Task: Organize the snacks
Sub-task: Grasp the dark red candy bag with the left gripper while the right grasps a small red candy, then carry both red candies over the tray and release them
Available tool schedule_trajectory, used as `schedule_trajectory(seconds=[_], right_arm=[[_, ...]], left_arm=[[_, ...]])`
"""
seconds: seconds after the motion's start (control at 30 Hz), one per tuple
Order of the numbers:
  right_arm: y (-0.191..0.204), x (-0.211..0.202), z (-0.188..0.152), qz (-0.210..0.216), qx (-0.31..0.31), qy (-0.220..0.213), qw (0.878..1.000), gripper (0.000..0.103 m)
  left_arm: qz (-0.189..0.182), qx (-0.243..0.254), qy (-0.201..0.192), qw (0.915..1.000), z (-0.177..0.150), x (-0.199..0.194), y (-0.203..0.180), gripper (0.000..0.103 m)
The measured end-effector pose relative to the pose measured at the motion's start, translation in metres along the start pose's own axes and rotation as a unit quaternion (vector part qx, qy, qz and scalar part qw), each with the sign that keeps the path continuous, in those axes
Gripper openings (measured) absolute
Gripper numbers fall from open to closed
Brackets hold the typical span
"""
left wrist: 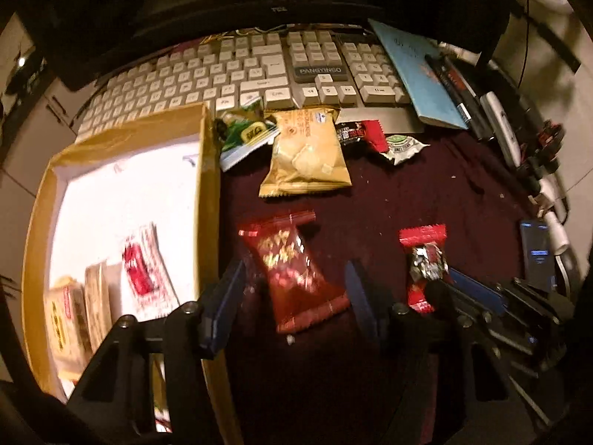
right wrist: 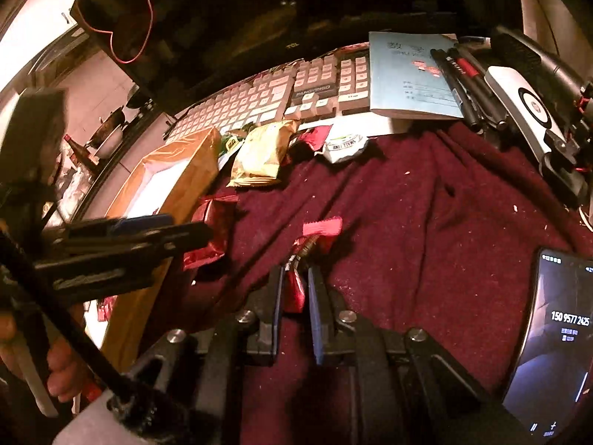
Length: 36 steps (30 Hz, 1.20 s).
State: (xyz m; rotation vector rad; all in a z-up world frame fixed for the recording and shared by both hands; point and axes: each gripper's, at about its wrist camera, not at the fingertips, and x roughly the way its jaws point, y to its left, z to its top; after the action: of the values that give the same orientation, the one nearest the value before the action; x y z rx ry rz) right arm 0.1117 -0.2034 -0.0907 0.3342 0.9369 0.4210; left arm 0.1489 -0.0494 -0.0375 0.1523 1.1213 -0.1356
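Observation:
A shiny red snack packet lies on the dark red cloth, between the fingers of my left gripper. The jaws stand apart and a gap shows on each side of the packet. My right gripper is shut on a small red-wrapped snack, also seen as the small red snack in the left wrist view. To the left stands an open cardboard box with several snacks inside. A gold packet, a green packet, a black-and-red packet and a white-green one lie by the keyboard.
A white keyboard runs along the back under a dark monitor. A blue booklet with pens lies at the back right. A lit phone rests at the right edge. A hand holds the left gripper.

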Motion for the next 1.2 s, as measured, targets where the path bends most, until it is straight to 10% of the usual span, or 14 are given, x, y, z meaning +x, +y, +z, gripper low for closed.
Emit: schedule_trajectory(seconds=[0.2,0.3,0.67,1.2], right_arm=[[-0.001,-0.001,0.001,-0.007,0.022,-0.005,1.000,0.042],[0.009,0.004,0.004,-0.033,0.003,-0.003,0.999,0.042],[0.025,0.006,-0.004,-0.120,-0.053,-0.004,0.991,0.019],[0.116,-0.034,0.018,0.078,-0.092,-0.064,0.991,0.014]], left_arm=[[0.029,0.003,0.017,0.9994,0.003,0.018,0.001,0.053],[0.029,0.008,0.016,0.9994,0.001,0.020,0.001,0.031],[-0.054,-0.062,-0.073,0.9939,-0.036,-0.047,0.038,0.030],[-0.004,-0.204,-0.151,0.9673,-0.078,-0.106,0.189,0.030]])
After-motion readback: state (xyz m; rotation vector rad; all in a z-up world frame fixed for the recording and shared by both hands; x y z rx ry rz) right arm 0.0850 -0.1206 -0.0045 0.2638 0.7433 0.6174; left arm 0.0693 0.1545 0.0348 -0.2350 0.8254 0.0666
